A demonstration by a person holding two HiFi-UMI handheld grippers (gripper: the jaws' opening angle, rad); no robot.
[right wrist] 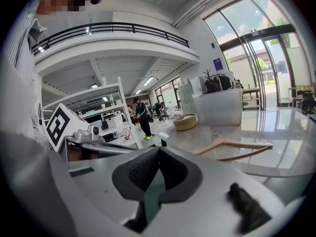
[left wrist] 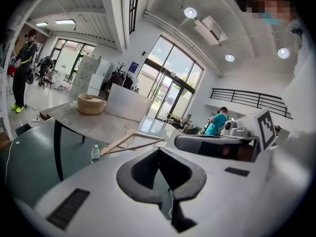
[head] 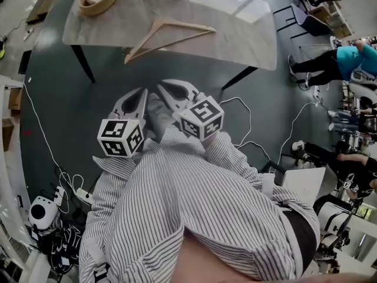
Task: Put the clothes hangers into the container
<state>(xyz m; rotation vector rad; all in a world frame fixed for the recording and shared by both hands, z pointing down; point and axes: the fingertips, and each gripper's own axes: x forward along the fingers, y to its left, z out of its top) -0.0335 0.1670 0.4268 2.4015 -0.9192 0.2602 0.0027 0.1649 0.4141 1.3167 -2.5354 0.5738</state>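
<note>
**Both tools shut and empty, hanger lying on the table**

In the head view, I had the left tool (head: 140, 93) and right tool (head: 166, 88) side by side, close in front of the striped shirt (head: 194, 205) and short of the table (head: 235, 40). Both pointed towards it. The wooden hanger (head: 144, 39) lay flat near the table's near edge. The round basket (head: 109, 5) sat well apart from it at the far left corner.

In the left gripper view, the left tool (left wrist: 159, 152) had its jaws pressed together at the tips, with nothing between them. Beyond them the hanger (left wrist: 133, 143) lay on the table (left wrist: 89, 125), and the basket (left wrist: 91, 104) stood farther back. A small water bottle (left wrist: 95, 153) showed below the table edge.

In the right gripper view, the right tool (right wrist: 158, 151) was likewise closed tip to tip and held nothing. The hanger (right wrist: 232, 147) lay on the glossy table (right wrist: 276, 132) to the right of the jaws, untouched. The basket (right wrist: 185, 122) stood beyond it.
</note>
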